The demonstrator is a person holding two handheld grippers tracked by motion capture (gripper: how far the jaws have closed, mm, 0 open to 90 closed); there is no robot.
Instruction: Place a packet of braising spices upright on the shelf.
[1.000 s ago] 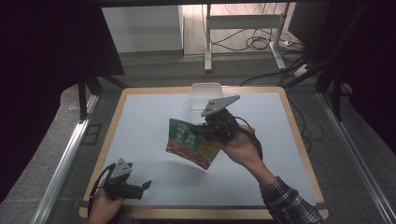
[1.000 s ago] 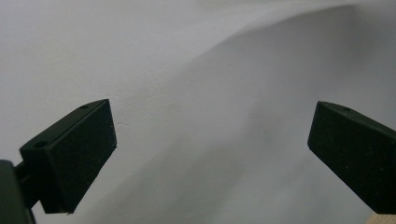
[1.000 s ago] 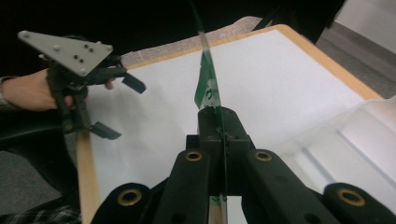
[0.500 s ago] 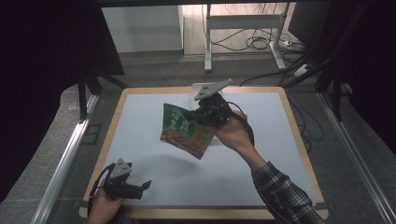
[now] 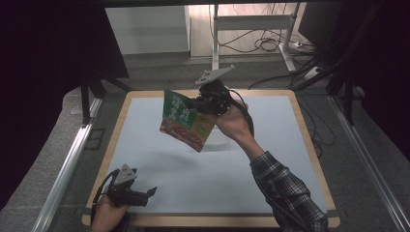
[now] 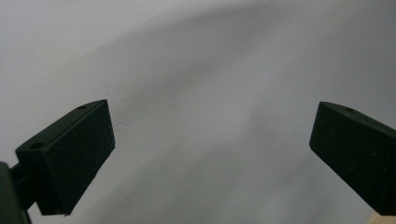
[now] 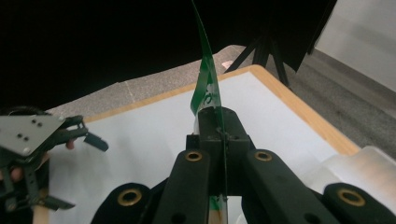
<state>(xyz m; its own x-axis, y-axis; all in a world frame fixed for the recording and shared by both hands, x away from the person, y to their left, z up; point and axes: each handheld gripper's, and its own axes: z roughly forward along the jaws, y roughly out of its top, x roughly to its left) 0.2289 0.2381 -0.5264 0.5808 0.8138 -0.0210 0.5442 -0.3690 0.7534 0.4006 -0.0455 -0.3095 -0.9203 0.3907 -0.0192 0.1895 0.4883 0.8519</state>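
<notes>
Packet: a flat green snack packet [image 5: 184, 121] with red-brown print low on its face, hanging in the air over the far middle of the table, touching nothing below it.
Hold: my right gripper [image 5: 200, 104] has its jaws clenched on the packet's upper right edge — in the right gripper view the green film [image 7: 205, 88] runs edge-on straight up from between them.
Attitude: tilted, lower corner pointing down toward the table, shadow on the sheet beneath.
Handling, my judgement: light, thin and soft-walled; the film looks glossy, so likely slippery; contents probably brittle, so crushing the belly is to be avoided.
Where to take hold: the flat sealed margin or a corner — it is stiffer than the puffed middle and gives the jaws two layers to pinch. The present edge hold lets the packet swing, so slow moves are advisable.
Left gripper [image 5: 145, 192]: low at the near left corner of the table, well apart from the packet; jaws spread wide with nothing between them, white surface ahead in the left gripper view.
Table [image 5: 270, 159]: white sheet inside a wooden border, bare under the packet.
Container: a pale translucent container [image 7: 359, 163] at the lower right of the right gripper view, near my right gripper; contents cannot be told.
Surroundings: dark curtains either side, cables on the floor beyond the far edge.
</notes>
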